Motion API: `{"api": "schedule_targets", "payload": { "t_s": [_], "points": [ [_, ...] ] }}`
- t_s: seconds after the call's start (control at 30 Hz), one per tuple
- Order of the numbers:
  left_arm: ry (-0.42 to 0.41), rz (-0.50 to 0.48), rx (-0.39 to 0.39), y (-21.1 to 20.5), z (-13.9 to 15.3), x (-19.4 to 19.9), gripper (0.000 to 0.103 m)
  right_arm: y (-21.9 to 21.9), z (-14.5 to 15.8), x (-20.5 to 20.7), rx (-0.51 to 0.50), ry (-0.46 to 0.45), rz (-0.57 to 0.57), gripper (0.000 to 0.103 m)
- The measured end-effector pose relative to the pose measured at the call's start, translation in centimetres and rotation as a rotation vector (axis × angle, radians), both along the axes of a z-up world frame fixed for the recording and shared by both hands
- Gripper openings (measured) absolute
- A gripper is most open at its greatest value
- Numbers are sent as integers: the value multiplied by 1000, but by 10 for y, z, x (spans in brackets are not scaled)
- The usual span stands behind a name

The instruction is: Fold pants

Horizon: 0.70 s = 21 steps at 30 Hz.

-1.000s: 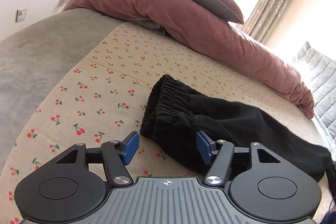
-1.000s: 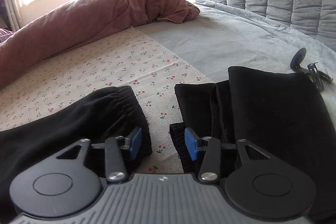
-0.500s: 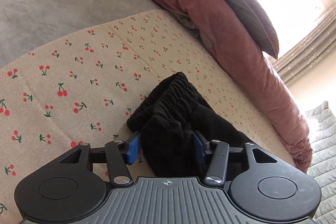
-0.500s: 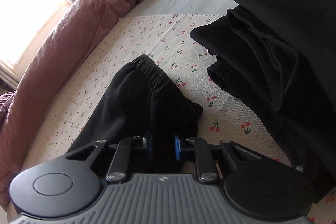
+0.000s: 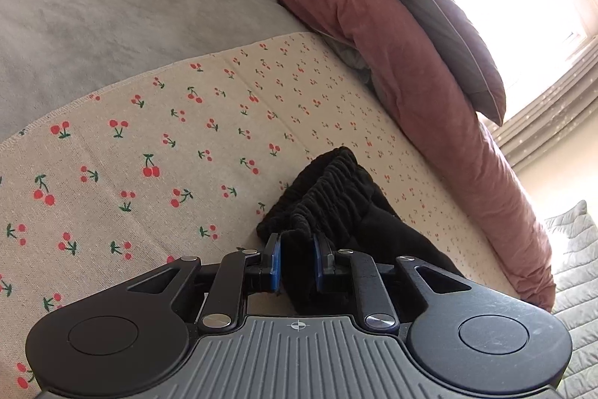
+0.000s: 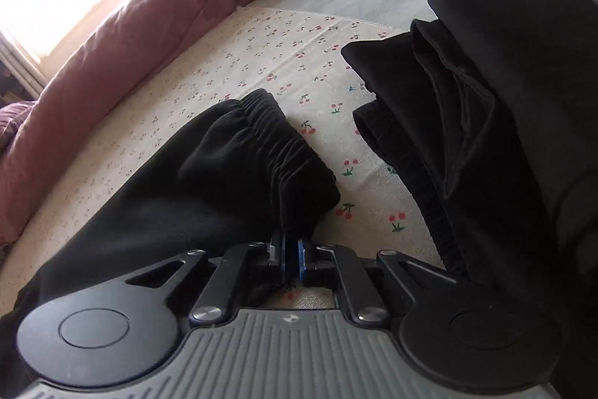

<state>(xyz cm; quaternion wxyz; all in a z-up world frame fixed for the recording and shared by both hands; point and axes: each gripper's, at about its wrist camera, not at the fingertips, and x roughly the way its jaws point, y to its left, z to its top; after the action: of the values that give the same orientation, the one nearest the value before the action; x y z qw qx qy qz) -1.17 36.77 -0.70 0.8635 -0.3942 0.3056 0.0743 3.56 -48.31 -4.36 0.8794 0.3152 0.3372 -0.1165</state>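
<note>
Pants (image 5: 329,204): soft, limp; you took the waistband between the fingers
Left gripper (image 5: 297,262): just closing, clamped on fabric
Right gripper (image 6: 291,258): pinched on its corner

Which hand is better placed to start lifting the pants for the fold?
Probably right: its tool is pinched tight on the pants cuff corner. The left tool has just been closing around bunched waistband.

The right gripper (image 6: 290,258) is pinched tight on the elastic cuff of the black pants (image 6: 209,174) — blue pads nearly meeting through the fabric. They lie on a cherry-print sheet (image 6: 261,55), beside a stack of folded black garments (image 6: 504,100) — a dusty-pink duvet (image 6: 149,25) bunched behind.
</note>
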Motion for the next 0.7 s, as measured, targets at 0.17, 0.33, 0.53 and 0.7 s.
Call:
{"api": "schedule_targets", "payload": {
  "t_s": [0.17,0.33,0.53,0.7],
  "points": [
    [-15,-4,-21,9,16,-17,42,-11,4,-21,111,-68,-101,32],
    [-24,-58,-83,-7,5,-21,87,3,-2,-16,222,-97,-45,67],
    [38,-111,-58,-32,-7,19,88,34,2,10,42,-61,6,67],
    [90,-127,37,-54,-17,49,88,29,-3,13,89,-90,-33,67]
  ]
}}
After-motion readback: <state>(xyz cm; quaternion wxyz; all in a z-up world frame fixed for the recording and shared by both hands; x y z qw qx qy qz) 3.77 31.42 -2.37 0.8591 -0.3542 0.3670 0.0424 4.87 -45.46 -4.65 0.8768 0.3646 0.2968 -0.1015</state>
